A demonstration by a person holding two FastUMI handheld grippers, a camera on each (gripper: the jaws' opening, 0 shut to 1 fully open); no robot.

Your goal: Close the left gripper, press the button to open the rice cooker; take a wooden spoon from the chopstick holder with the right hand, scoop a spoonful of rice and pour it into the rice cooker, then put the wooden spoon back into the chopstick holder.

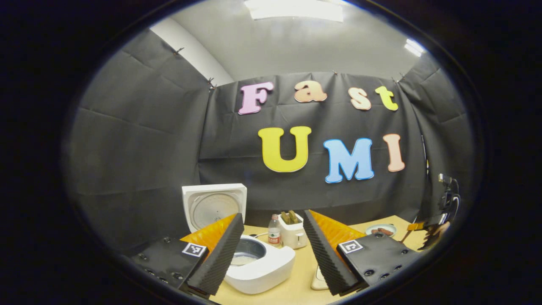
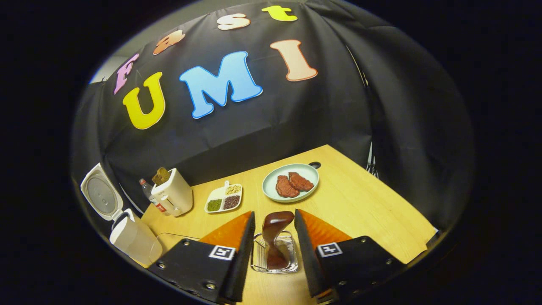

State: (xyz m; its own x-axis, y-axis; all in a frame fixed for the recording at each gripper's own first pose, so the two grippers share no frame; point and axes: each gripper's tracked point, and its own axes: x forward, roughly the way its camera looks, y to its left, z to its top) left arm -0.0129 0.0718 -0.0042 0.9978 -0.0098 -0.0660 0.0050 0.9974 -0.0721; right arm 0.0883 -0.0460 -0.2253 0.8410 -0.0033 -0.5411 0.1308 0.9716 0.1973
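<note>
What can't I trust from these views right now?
- Rice cooker pot contents: left gripper view, the left tool's finger covers part of the pot.
- Wooden spoon grip: right gripper view, unclear whether the right tool presses it.
- Divided dish contents: right gripper view, too small to name.

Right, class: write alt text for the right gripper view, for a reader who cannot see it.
A dark brown wooden spoon stands in a clear wire chopstick holder between the right gripper's open jaws, on a light wooden table. Beyond lie a pale green plate of meat and a white divided dish of grains; the open white rice cooker sits far left.
</note>
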